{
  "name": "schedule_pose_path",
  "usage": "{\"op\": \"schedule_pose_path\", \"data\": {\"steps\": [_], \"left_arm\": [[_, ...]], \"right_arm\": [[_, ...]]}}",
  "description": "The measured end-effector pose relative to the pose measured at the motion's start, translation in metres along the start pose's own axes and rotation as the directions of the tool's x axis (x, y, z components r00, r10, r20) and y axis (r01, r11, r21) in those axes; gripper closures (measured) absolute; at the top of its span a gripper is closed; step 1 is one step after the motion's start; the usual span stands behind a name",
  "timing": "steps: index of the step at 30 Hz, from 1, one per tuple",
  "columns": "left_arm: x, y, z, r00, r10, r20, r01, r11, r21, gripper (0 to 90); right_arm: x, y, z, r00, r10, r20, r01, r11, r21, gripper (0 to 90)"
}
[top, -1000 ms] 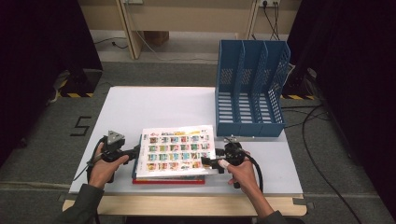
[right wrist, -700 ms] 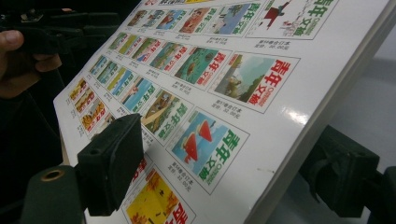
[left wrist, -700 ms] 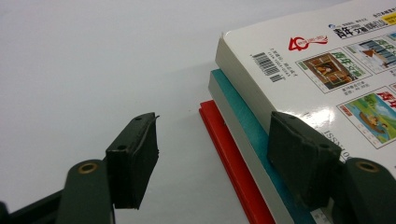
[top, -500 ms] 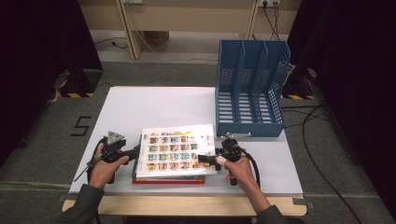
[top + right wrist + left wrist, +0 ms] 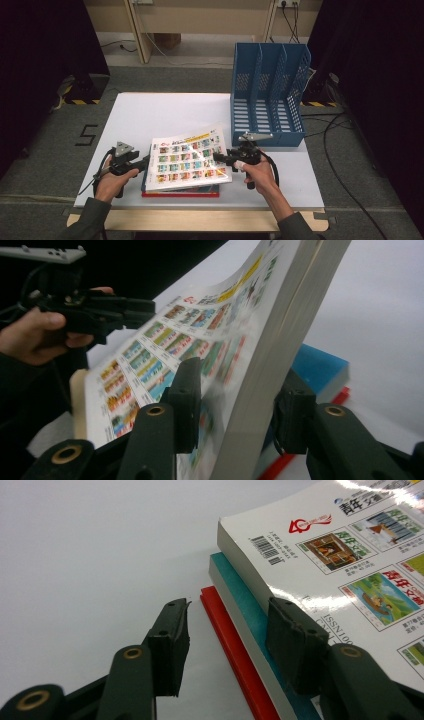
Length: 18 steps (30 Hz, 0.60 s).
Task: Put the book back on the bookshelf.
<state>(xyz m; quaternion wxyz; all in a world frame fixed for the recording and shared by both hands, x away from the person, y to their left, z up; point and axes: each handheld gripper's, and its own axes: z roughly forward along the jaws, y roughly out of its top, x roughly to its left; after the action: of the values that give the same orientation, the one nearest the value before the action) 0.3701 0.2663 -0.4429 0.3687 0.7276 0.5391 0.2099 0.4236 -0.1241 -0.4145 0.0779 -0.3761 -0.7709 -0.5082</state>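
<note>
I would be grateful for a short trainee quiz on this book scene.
1. True or false: the magazine lies flat on the stack.
2. What colour is the bottom book? A red, B green, C yellow.
3. What stands at the far right of the table?

Key
1. False: the right gripper holds its right edge raised. The jaws have just been closing with the magazine between them.
2. A.
3. A blue rack.
</note>
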Motion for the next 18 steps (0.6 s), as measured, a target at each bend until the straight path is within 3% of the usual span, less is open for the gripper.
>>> {"op": "schedule_pose_path", "data": {"steps": [3,4,6,8,11,14,18], "left_arm": [[-0.001,0.000,0.001,0.9998,0.011,0.017,-0.011,0.9999,0.000,46.7],[-0.001,0.000,0.000,0.9996,0.027,0.003,-0.027,0.9996,0.003,43.7],[0.000,0.000,0.001,0.9997,0.023,0.001,-0.023,0.9997,0.000,41.5],[0.003,-0.001,0.002,1.0000,-0.006,0.006,0.006,1.0000,-0.003,34.4],[0.004,-0.001,0.002,0.9999,-0.009,0.011,0.009,1.0000,-0.002,31.3],[0.011,-0.002,0.000,0.9995,-0.030,-0.003,0.030,0.9992,-0.026,15.0],[0.024,-0.002,-0.003,0.9955,-0.087,-0.037,0.085,0.9940,-0.069,15.8]], "right_arm": [[0.000,0.007,0.007,0.9998,0.007,-0.020,-0.006,0.999,0.038,66.6],[0.003,0.013,0.013,0.9998,-0.017,-0.007,0.018,0.997,0.076,70.1],[0.004,0.015,0.013,0.9996,-0.028,0.005,0.027,0.996,0.088,71.7],[0.004,0.016,0.013,1.0000,0.002,0.008,-0.003,0.996,0.086,72.6],[0.004,0.016,0.013,0.9997,0.018,0.014,-0.019,0.996,0.083,72.8],[0.004,0.021,0.011,0.9998,0.020,0.007,-0.021,0.998,0.064,73.1],[0.008,0.031,0.009,1.0000,0.007,0.000,-0.007,0.998,0.067,73.2]]}}
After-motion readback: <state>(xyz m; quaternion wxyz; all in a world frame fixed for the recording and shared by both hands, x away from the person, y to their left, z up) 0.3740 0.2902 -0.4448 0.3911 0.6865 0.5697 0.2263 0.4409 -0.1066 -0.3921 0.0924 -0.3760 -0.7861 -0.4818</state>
